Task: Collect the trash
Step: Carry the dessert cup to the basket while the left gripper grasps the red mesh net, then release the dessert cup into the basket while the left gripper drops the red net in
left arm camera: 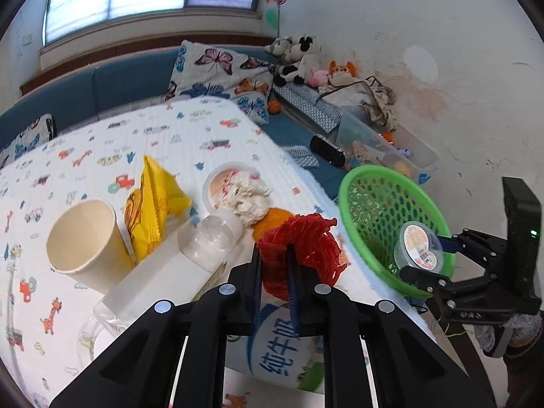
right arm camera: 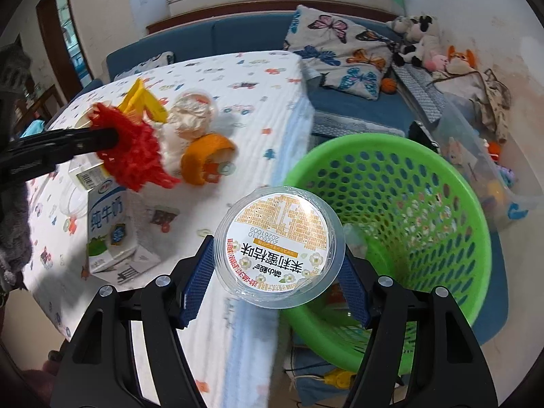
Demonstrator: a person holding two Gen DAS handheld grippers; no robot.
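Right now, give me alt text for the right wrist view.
The right gripper clamps a clear lidded plastic cup at the rim of a green basket. On the table to the left, the left gripper holds red mesh netting near a milk carton.

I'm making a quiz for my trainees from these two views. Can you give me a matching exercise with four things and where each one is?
Things:
1. red net bag
2. sealed plastic cup
3. paper cup
4. green basket

Places:
A. standing on the table
B. beside the table edge
C. in the left gripper
D. in the right gripper

Pairs: 1-C, 2-D, 3-A, 4-B
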